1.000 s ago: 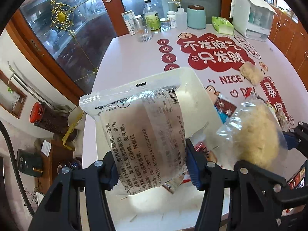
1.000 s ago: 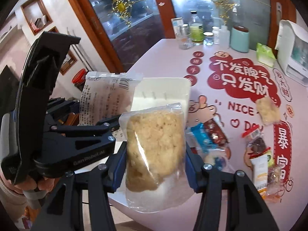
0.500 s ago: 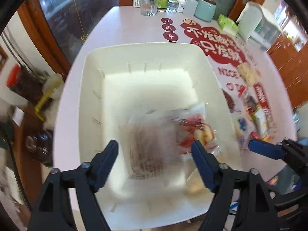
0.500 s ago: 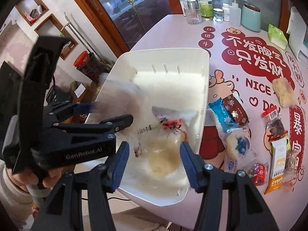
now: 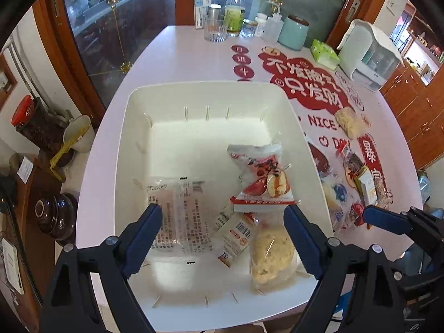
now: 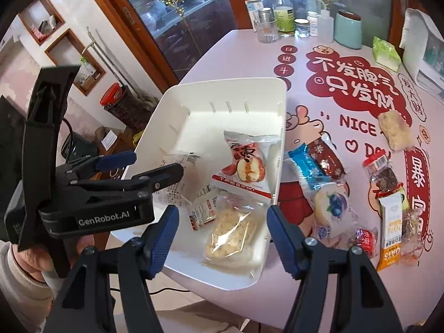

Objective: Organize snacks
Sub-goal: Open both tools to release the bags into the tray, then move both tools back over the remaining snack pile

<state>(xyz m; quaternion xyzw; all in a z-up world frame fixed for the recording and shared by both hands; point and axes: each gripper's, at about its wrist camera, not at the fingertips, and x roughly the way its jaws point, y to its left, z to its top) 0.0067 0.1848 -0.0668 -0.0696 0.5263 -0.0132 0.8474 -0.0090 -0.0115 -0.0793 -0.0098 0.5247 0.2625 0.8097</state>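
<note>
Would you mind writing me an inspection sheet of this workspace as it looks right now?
Surface: pink table with red printed decals.
Job's things: white bin holds four snack packs, among them a clear printed pack and a crumbly cake pack; more snacks, such as a blueberry bun, lie on the table right of the bin.
Clutter: bottles, a glass and a teal jar at the far edge.
Grippers: left gripper and right gripper both open and empty above the bin.
Cables: a thin one under the table's near edge.
Surroundings: glass cabinet, wooden cupboards.
</note>
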